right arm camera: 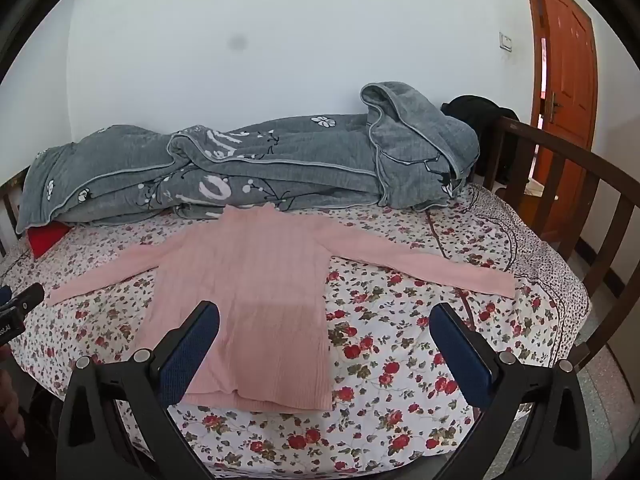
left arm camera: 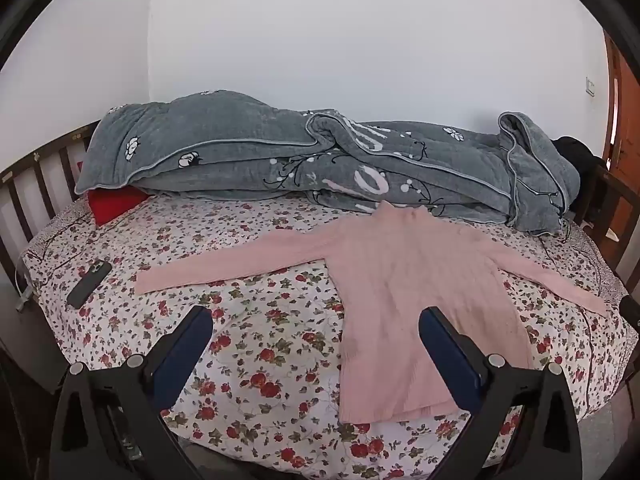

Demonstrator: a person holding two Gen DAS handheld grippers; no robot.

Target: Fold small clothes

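Note:
A pink ribbed sweater (left arm camera: 408,280) lies flat on the flowered bed sheet (left arm camera: 256,344), collar toward the far side, both sleeves spread out sideways. In the right wrist view the same sweater (right arm camera: 256,280) fills the middle of the bed. My left gripper (left arm camera: 316,316) hovers wide open above the sheet, near the sweater's lower left side, nothing between its fingers. My right gripper (right arm camera: 326,312) is also wide open, over the sweater's lower right edge, apart from the cloth. The left gripper's tip (right arm camera: 24,300) shows at the left edge of the right wrist view.
A rumpled grey quilt (left arm camera: 320,160) lies along the far side of the bed. A red cushion (left arm camera: 114,204) peeks from under it at left. A dark phone (left arm camera: 89,284) rests on the sheet at left. Wooden rails (right arm camera: 568,184) bound the bed; an orange door (right arm camera: 568,80) stands at right.

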